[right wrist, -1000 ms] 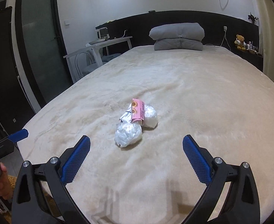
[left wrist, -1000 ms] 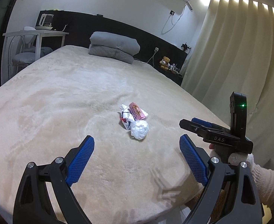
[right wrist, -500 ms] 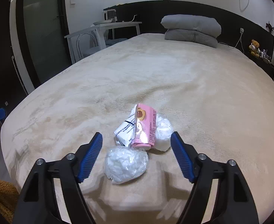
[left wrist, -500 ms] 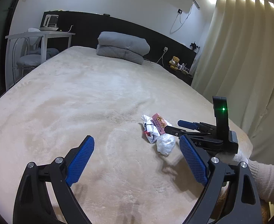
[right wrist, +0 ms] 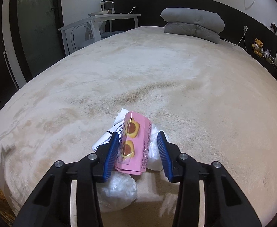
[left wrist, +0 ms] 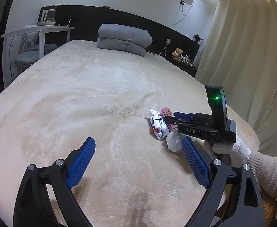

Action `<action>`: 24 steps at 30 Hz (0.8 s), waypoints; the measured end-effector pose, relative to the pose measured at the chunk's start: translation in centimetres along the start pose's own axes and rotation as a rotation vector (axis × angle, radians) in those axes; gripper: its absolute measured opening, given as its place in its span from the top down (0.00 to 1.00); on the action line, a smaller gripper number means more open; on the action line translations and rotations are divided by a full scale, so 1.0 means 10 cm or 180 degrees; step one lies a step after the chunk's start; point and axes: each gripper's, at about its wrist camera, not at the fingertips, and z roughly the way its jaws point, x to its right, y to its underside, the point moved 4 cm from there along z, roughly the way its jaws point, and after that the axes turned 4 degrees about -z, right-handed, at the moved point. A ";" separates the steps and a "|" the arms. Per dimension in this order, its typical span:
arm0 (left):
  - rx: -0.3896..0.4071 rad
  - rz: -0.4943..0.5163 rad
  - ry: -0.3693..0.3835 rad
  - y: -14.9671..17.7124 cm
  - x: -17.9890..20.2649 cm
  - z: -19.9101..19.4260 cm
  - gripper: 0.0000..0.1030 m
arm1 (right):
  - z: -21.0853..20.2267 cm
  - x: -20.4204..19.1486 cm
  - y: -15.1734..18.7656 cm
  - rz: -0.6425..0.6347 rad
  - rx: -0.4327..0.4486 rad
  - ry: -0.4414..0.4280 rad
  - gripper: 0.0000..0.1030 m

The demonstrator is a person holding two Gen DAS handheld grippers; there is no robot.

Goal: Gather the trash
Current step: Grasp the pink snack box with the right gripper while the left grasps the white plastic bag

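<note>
The trash lies in a small heap near the foot edge of the bed (right wrist: 176,75): a pink wrapper (right wrist: 133,143) on top, a white printed wrapper (right wrist: 108,134) touching its left side, and crumpled clear plastic (right wrist: 117,189) below. The right tongs (right wrist: 138,151) straddle the pink wrapper, partly closed, the left pad touching it and the right pad just clear. The left tongs (left wrist: 138,162) hover wide open over bare bedding beside the heap, gripping nothing.
</note>
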 end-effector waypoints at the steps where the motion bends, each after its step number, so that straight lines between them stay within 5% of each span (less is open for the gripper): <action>1: -0.0004 -0.0007 -0.0005 -0.01 0.00 0.01 0.12 | 0.00 -0.02 0.00 -0.0029 0.0013 0.0000 0.67; 24: -0.0379 0.0374 0.0003 0.13 0.52 0.67 0.12 | -0.98 0.39 0.09 0.0385 0.0396 -0.0224 0.68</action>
